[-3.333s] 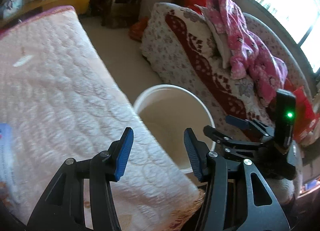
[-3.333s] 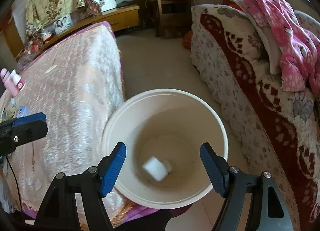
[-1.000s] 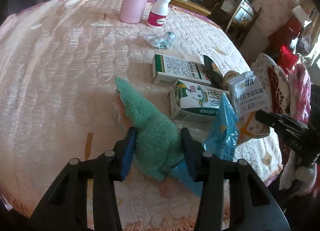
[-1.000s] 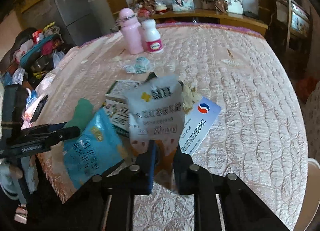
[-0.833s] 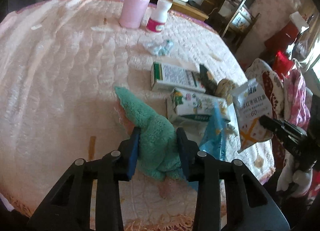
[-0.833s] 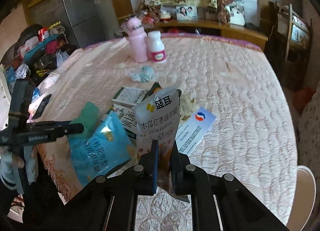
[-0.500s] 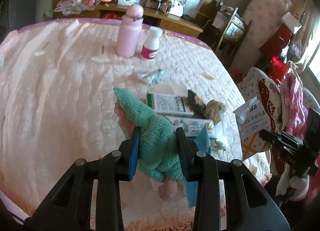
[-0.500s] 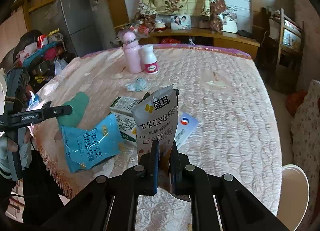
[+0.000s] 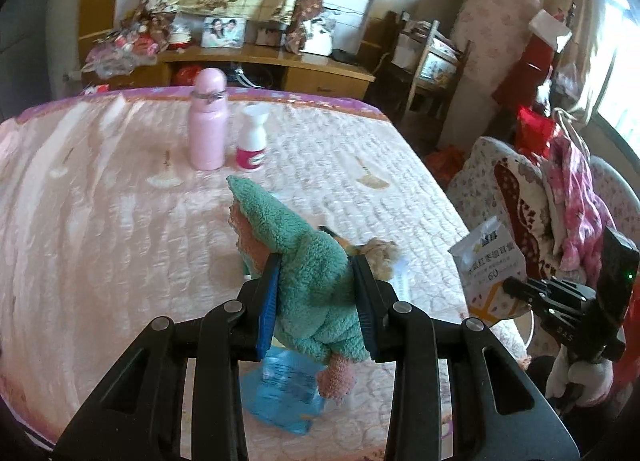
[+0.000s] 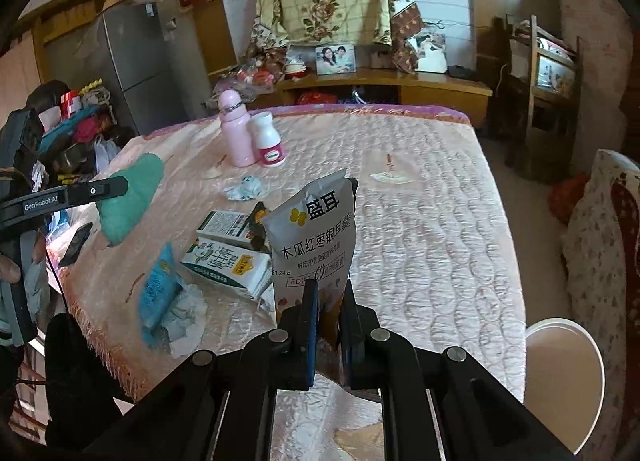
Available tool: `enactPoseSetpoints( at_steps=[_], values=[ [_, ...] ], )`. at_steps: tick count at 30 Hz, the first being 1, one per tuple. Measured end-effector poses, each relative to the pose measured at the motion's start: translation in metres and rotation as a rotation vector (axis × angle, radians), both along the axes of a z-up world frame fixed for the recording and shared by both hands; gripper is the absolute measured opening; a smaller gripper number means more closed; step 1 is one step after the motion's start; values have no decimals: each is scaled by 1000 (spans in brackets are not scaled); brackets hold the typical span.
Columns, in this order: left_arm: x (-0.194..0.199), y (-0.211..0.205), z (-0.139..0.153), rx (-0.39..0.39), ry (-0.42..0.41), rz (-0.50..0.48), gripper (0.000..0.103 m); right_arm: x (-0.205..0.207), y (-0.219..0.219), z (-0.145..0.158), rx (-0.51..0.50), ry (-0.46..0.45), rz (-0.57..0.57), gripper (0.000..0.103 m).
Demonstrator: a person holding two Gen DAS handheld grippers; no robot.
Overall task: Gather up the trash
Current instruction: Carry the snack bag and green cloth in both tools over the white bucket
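Fuzzy teal fleece cloth [image 9: 308, 261], glossy printed plastic pouch [image 10: 316, 237] (creased at the top), quilted satin-sheen cover on the tabletop [image 10: 420, 221], smooth pink bottle [image 9: 208, 121].

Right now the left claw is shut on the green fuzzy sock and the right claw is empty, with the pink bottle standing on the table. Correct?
Not quite: the right claw is not empty. The right wrist view shows it shut on the white snack pouch. The left claw does grip the green fuzzy sock, and the pink bottle stands on the table.

The pouch [image 10: 316, 237] reads "木瓜红枣银耳羹"; the left gripper [image 10: 92, 191] reads "GenRobot.AI".
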State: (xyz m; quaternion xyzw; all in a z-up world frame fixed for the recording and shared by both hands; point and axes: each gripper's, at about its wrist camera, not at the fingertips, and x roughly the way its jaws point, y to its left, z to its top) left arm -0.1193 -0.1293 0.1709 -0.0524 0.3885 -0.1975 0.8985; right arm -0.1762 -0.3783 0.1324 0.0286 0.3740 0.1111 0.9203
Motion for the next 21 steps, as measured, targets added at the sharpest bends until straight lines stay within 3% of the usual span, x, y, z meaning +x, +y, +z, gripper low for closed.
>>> enactPoseSetpoints(
  at_steps=[21],
  values=[
    [-12,-168,-14,84,-9,-274,32,-36,-88,4,-29,15,-179,9]
  ],
)
